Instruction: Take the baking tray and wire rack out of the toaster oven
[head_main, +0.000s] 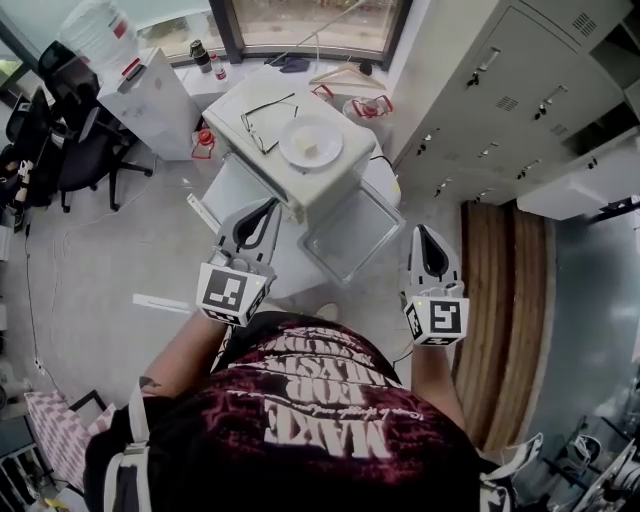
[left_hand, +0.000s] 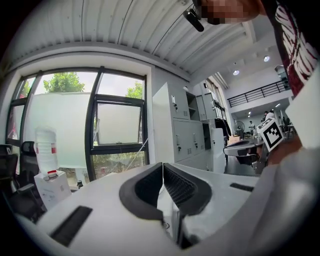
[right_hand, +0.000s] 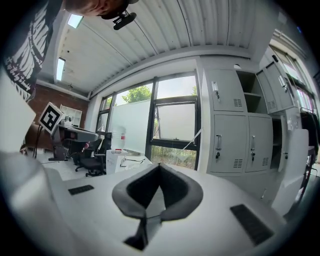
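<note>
The white toaster oven (head_main: 262, 150) stands ahead of me and below, with a white plate (head_main: 311, 143) and a pair of glasses (head_main: 262, 122) on its top. Its glass door (head_main: 352, 235) hangs open toward me. A pale flat panel (head_main: 232, 188) juts from its lower left; I cannot tell whether it is the tray. The oven's inside is hidden, so no tray or rack shows. My left gripper (head_main: 268, 207) (left_hand: 162, 166) is shut and empty, held near the oven's left. My right gripper (head_main: 429, 232) (right_hand: 159, 166) is shut and empty, right of the door.
Grey lockers (head_main: 520, 90) line the right wall above a wooden floor strip (head_main: 505, 300). A white cabinet with a water bottle (head_main: 150, 95) and black office chairs (head_main: 70, 130) stand at the left. A hanger (head_main: 340, 75) and small items lie by the window.
</note>
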